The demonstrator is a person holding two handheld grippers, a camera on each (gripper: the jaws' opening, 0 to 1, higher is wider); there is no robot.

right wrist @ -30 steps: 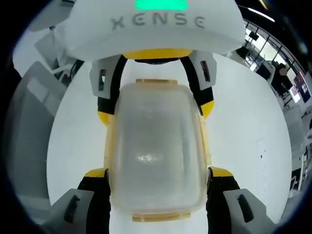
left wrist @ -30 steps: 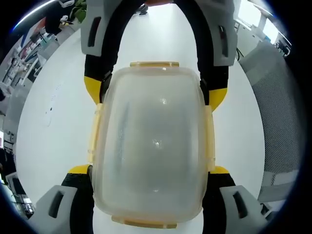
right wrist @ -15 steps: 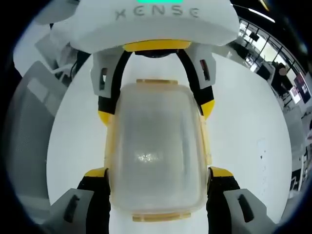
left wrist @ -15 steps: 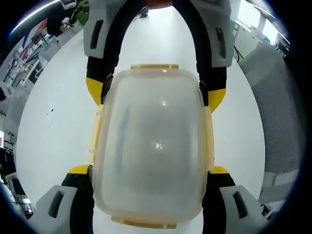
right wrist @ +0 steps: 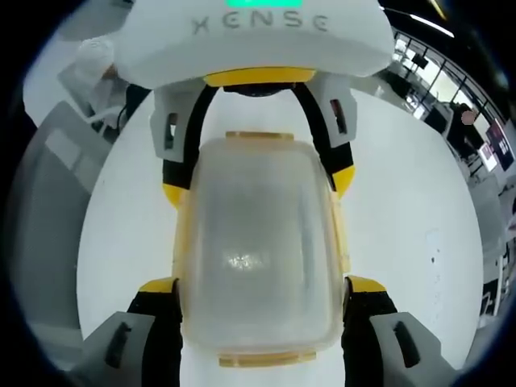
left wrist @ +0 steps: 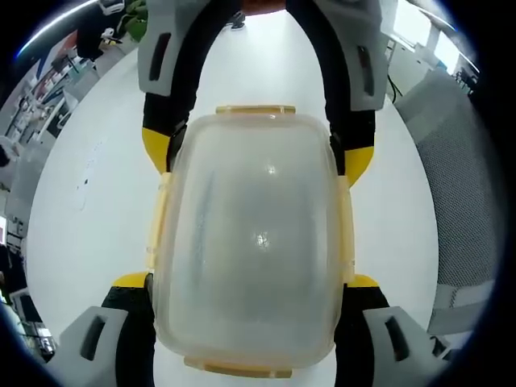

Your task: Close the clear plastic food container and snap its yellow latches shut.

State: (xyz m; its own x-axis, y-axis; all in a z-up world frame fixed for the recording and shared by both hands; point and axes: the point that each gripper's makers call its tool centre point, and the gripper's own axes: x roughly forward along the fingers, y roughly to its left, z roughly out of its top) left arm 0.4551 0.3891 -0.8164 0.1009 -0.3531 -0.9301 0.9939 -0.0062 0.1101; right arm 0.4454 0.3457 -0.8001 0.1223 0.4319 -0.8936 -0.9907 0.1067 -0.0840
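Presently, the clear plastic food container (left wrist: 254,242) sits on the white bench (left wrist: 89,234) with its lid on, lying between the two grippers, which face each other from opposite ends.

In the left gripper view, the left gripper (left wrist: 251,284) rises from the near edge. Its fingers (left wrist: 129,284) are spread to either side of the container's near end, their yellow tips alongside the side walls; actual contact cannot be confirmed. The right gripper (left wrist: 256,153) enters from the far side, and its yellow-tipped fingers flank the container's far corners.

In the right gripper view, the arrangement is mirrored: the right gripper (right wrist: 264,286) straddles the near end of the container (right wrist: 256,246), fingers (right wrist: 157,288) spread on both sides, and the left gripper (right wrist: 258,181) brackets the far end below its white housing.

Yellow latches (left wrist: 348,230) run along the long sides and both short ends of the lid (right wrist: 260,360). The side latches lie flat against the walls. Whether any is snapped fully home cannot be determined.

A grey mesh chair (left wrist: 459,210) stands beside the bench on the right.
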